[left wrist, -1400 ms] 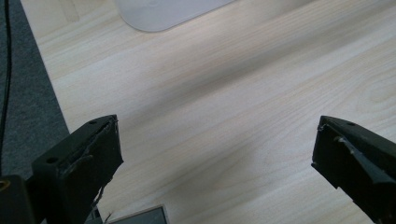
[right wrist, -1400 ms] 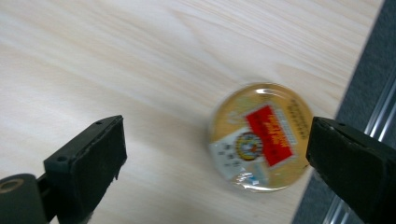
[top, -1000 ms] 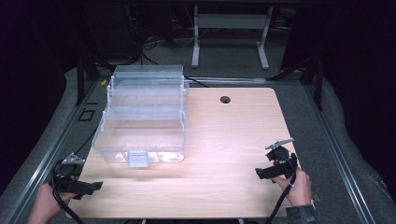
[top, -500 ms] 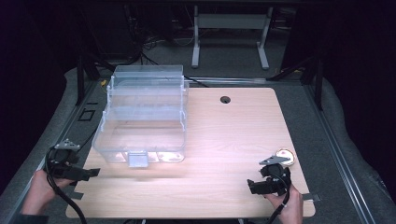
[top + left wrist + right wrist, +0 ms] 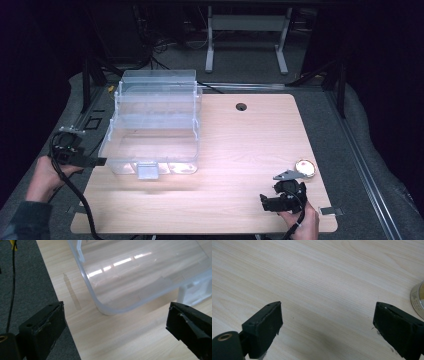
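2 pairs of tongs are hanging open and empty over the tabletop (image 5: pixel 235 165). The left tongs (image 5: pixel 97 161) are sitting at the left edge, their jaws spread wide and pointing at the near left corner of the clear plastic box (image 5: pixel 152 127), close to it but not touching. In the left gripper view (image 5: pixel 113 332) that rounded corner (image 5: pixel 106 311) is lying just ahead of the gap between the jaws, with a white latch (image 5: pixel 192 291) farther along the front wall. The right tongs (image 5: pixel 263 202) are hovering at the near right of the tabletop, also spread wide, with a small round tin (image 5: pixel 305 167) lying just beyond them; in the right gripper view (image 5: pixel 327 325) its rim (image 5: pixel 418 298) is peeking in at the right edge.

Judging from this, the box is the likely risk. It is light, tall and stacked in 3 tiers, so a push on 1 corner could be sliding or twisting it instead of gripping it, and the smooth curved wall is offering the jaws little to bite on. A pinch there could be slipping off or flexing the plastic. The tin is sitting near the right edge, so a careless sweep of the right tongs could be nudging it off.
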A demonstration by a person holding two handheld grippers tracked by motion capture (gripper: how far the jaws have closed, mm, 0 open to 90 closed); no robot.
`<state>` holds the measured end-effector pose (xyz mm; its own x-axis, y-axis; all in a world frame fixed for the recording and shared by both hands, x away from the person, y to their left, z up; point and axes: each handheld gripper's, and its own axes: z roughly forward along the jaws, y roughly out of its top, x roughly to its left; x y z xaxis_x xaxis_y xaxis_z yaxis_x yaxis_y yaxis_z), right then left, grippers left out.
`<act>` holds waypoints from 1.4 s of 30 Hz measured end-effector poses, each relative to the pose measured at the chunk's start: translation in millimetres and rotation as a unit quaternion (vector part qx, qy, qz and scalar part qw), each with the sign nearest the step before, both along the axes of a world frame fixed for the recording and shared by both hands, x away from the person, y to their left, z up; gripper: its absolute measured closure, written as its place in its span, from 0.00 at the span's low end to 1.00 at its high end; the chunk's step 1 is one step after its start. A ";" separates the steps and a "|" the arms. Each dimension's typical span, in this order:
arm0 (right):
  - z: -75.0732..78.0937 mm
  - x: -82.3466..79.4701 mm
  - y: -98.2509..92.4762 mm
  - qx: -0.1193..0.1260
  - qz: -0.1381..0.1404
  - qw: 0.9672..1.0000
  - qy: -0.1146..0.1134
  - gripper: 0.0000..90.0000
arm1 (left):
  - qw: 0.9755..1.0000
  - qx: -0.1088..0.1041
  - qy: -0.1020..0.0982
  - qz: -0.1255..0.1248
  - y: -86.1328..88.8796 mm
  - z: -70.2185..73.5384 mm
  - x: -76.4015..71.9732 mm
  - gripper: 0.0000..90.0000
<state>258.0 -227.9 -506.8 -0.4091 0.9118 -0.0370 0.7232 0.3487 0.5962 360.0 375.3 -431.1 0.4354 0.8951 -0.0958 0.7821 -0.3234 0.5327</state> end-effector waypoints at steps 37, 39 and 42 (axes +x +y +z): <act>0.7 -0.8 -3.6 0.007 -0.005 1.000 0.012 0.15 | 0.992 0.017 0.100 0.073 -6.5 -36.4 93.9 0.88; 1.0 -1.0 -3.3 0.007 -0.006 1.000 0.011 0.15 | 0.993 0.020 0.099 0.069 -7.3 -36.5 93.3 0.88; 1.1 -1.0 -3.3 0.007 -0.005 1.000 0.011 0.15 | 0.993 0.020 0.092 0.064 -8.1 -37.3 91.7 0.88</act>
<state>257.1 -231.2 -505.6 -0.4001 0.9163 -0.0147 0.7397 0.3324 0.5851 451.7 367.2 -468.4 0.2956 0.9468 -0.1272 0.9013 -0.2323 0.3656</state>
